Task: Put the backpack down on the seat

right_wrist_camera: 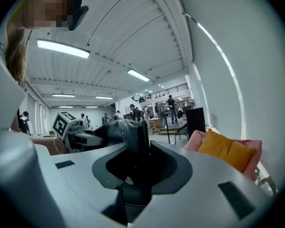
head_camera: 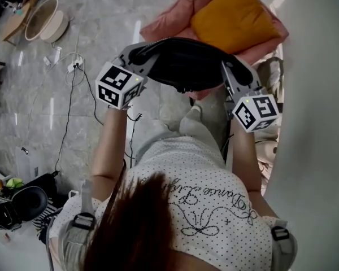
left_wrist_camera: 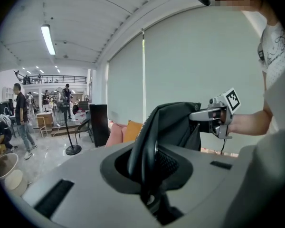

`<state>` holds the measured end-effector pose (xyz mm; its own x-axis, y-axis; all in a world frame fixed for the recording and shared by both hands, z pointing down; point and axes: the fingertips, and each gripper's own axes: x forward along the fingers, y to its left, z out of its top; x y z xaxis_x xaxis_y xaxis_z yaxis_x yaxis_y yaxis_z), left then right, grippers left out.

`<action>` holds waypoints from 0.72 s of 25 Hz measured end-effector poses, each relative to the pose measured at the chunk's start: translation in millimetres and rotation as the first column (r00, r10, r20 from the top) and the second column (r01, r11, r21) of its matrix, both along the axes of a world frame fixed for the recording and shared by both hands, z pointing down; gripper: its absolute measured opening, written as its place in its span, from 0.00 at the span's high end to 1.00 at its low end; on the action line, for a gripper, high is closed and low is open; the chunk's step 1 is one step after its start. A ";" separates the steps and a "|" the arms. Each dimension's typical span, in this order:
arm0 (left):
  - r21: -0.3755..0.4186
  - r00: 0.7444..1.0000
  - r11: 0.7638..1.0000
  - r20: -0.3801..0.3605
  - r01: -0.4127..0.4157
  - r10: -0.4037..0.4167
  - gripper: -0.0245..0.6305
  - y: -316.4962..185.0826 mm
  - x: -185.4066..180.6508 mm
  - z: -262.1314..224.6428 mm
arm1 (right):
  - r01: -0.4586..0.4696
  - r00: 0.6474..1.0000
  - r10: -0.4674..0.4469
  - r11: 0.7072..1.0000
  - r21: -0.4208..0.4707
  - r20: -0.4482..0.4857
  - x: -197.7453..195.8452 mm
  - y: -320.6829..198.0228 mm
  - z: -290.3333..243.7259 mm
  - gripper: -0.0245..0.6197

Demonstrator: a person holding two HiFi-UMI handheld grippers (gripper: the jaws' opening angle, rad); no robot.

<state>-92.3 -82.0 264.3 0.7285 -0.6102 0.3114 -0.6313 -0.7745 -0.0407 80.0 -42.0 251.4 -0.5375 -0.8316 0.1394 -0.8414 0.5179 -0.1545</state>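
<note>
— Backpack (head_camera: 183,66) off the ground, is it?

— Aye, it's up in the air in front of the person, slung between the two tools at about chest height. It touches nothing else that I can see.

— Which way does it lie?

— Crosswise. Its long axis runs side to side, from the left tool (left_wrist_camera: 152,175) across to the right tool (right_wrist_camera: 133,175), and the black body bows away from the person in the middle. Which end is the top I can't tell from where I stand.

— And the seat?

— The pink seat (head_camera: 169,18) is just beyond the bag, with an orange cushion (head_camera: 234,18) lying on it. From above, the far edge of the backpack overlaps the seat's near edge, but the bag hangs clear over the grey floor (head_camera: 101,33) and the person's legs.

— How are the tools set?

— The left one is pinched narrow on a padded strap (left_wrist_camera: 145,146) with mesh on one face; the strap stands up out of the jaws and curves over into the bag. The right one stands wider, with a thick flat fold of the black material (right_wrist_camera: 135,137) clamped between its jaws. Both have hold of the bag.
</note>
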 end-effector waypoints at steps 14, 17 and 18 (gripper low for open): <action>-0.057 0.986 0.985 0.012 0.164 -0.163 0.89 -81.9 57.1 41.2 | 0.152 0.988 -0.151 0.988 -0.031 0.008 61.2 -114.3 37.8 0.80; -0.079 0.987 0.984 0.019 0.161 -0.160 0.89 -97.2 59.5 54.3 | 0.149 0.989 -0.149 0.987 -0.057 0.013 63.5 -130.5 51.0 0.80; -0.085 0.988 0.984 0.017 0.156 -0.155 0.89 -102.7 60.0 56.6 | 0.144 0.990 -0.144 0.988 -0.063 0.012 63.9 -135.2 52.9 0.80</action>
<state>-32.4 -184.7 320.9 0.6233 -0.6865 0.3745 -0.7442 -0.6678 0.0146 143.9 -177.1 304.3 -0.6523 -0.7350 0.1850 -0.7574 0.6227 -0.1966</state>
